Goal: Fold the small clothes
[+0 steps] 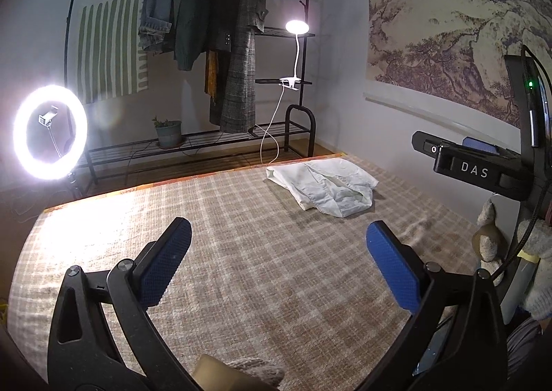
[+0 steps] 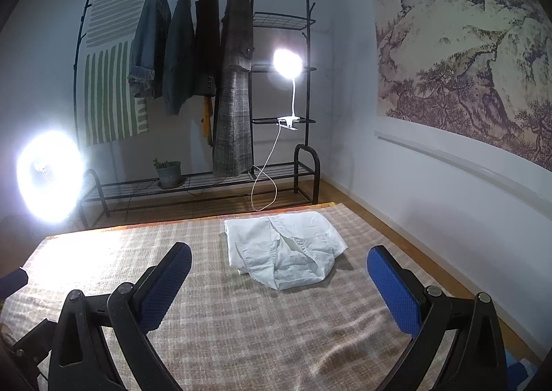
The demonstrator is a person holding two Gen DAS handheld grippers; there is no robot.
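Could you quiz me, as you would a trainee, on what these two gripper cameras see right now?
1. True or false: the left gripper is holding the white garment.
2. Which lies nearer the white garment in the views: (a) the ring light, (b) the clip lamp, or (c) the potted plant?
3. Fill in: the garment lies on a ______ blanket.

Key
1. False. Both the left and the right gripper have their jaws wide apart with nothing between them; the garment lies apart, farther up the bed.
2. (b); its white cable hangs down just behind the garment.
3. Checked, in beige and white.
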